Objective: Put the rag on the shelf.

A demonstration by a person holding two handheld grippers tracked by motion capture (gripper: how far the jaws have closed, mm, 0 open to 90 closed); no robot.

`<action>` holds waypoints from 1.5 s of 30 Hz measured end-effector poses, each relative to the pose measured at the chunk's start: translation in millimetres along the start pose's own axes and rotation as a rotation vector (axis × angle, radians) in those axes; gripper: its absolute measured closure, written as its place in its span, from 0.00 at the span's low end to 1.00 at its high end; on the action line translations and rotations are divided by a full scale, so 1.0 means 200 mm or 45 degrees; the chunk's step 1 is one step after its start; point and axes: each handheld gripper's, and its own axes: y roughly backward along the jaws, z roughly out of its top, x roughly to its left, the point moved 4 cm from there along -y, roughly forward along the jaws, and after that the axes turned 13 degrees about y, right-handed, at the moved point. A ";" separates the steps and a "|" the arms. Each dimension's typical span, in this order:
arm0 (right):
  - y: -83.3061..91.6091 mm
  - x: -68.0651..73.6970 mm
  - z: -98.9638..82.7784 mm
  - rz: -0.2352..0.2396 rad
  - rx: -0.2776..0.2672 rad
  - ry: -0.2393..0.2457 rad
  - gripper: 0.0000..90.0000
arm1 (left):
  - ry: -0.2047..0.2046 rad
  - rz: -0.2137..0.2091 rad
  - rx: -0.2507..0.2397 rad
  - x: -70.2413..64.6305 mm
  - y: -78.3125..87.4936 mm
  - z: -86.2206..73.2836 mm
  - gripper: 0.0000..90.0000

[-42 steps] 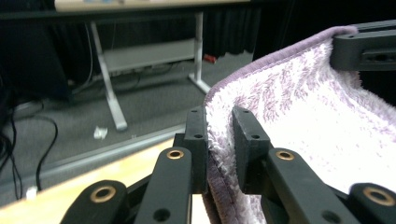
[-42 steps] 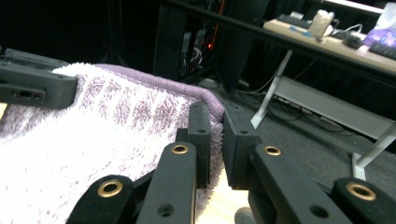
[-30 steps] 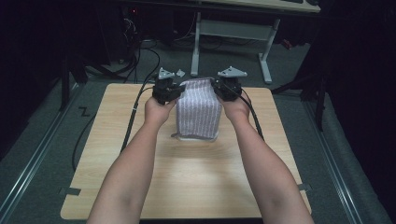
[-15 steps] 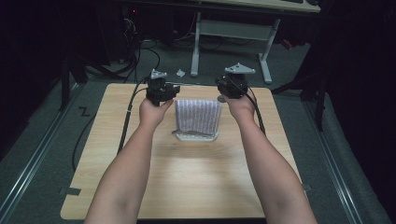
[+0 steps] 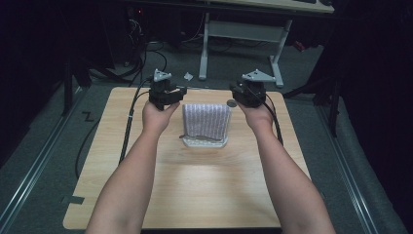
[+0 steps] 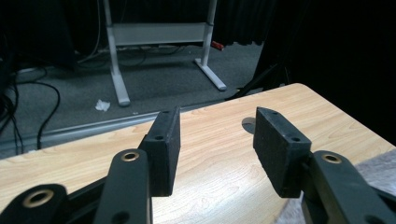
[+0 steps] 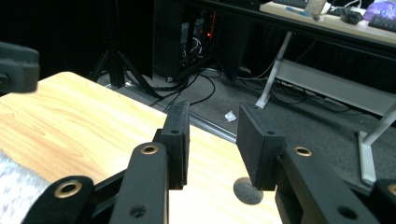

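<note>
A folded pale lilac striped cloth lies flat on the wooden table, a dark strip along its near edge. My left gripper hovers just left of the cloth's far left corner. My right gripper hovers just right of the far right corner. Both have just been opening their jaws, and nothing is between them. In the left gripper view the left gripper stands open over bare wood, the cloth at lower right. In the right gripper view the right gripper is open, the cloth at lower left.
A small grey round spot marks the table by the right gripper. Beyond the far edge are grey floor, a white desk frame, black cables and a crumpled paper scrap. Bare wood lies between the forearms.
Both grippers were closed on the cloth's far corners. They have let go, opened and drawn apart to the sides, and the cloth has settled flat on the table.
</note>
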 end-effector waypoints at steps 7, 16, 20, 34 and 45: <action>0.08 0.00 -0.06 -0.013 -0.002 -0.031 0.66 | 0.018 0.036 -0.016 -0.01 0.08 -0.03 0.53; 0.21 0.04 -0.13 0.012 -0.014 -0.015 0.64 | 0.011 0.042 -0.033 0.00 0.19 -0.10 0.51; 0.24 0.08 -0.17 -0.002 0.000 -0.017 0.65 | -0.029 0.049 -0.010 -0.01 0.24 -0.15 0.50; 0.39 0.20 -0.36 0.033 0.024 0.037 0.54 | -0.070 0.002 0.058 0.03 0.44 -0.50 0.50; 0.46 0.38 -0.66 0.113 0.102 0.027 0.49 | -0.090 -0.057 0.187 -0.01 0.49 -0.87 0.49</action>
